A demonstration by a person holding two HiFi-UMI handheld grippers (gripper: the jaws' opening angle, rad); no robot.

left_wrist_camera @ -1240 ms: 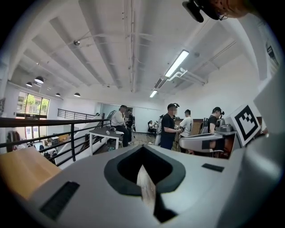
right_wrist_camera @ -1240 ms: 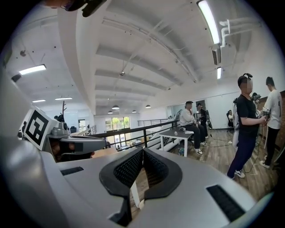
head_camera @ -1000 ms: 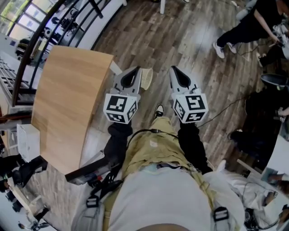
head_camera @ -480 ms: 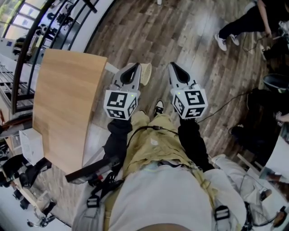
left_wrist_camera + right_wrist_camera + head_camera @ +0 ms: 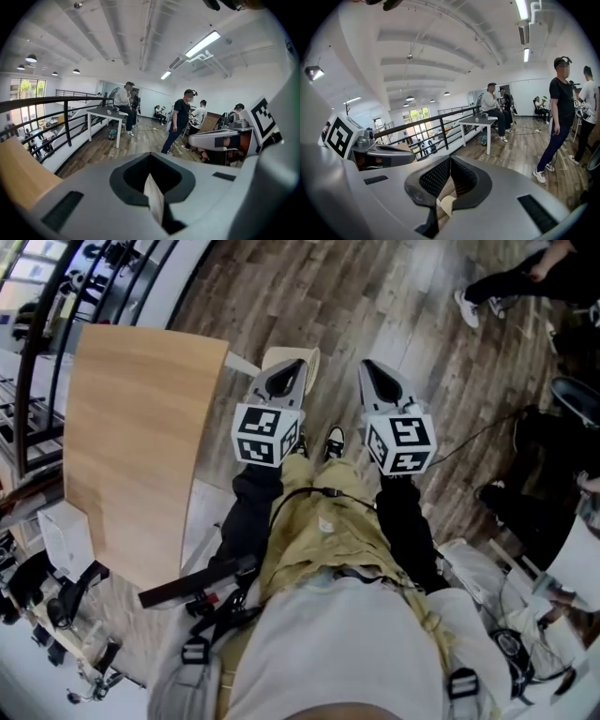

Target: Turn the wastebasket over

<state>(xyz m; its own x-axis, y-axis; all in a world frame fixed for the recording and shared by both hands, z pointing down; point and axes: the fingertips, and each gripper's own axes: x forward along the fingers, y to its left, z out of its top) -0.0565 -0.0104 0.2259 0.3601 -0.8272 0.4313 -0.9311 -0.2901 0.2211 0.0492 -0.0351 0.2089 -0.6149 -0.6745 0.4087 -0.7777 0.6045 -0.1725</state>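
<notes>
The cream, round-cornered wastebasket [image 5: 277,358], seemingly plastic, is sitting on the dark wood-plank floor [image 5: 394,306], just beyond and below the tip of the left gripper [image 5: 294,367]. That gripper is covering the wastebasket's middle in the head view. The right gripper [image 5: 369,367] is hovering to the wastebasket's right, apart from it, so the left is the nearer of the 2. The wastebasket is lying ahead of and under the fingers, just beside the corner of the light wooden rectangular table [image 5: 141,437]. I cannot tell which way its long axis is running, because too little of it is showing.

Both pairs of jaws are standing closed on nothing, their black pads meeting at the tips. By my judgement they are needing to open before taking any hold.

A black metal railing [image 5: 65,126] is edging the open room, and people [image 5: 180,122] are standing further off.
</notes>
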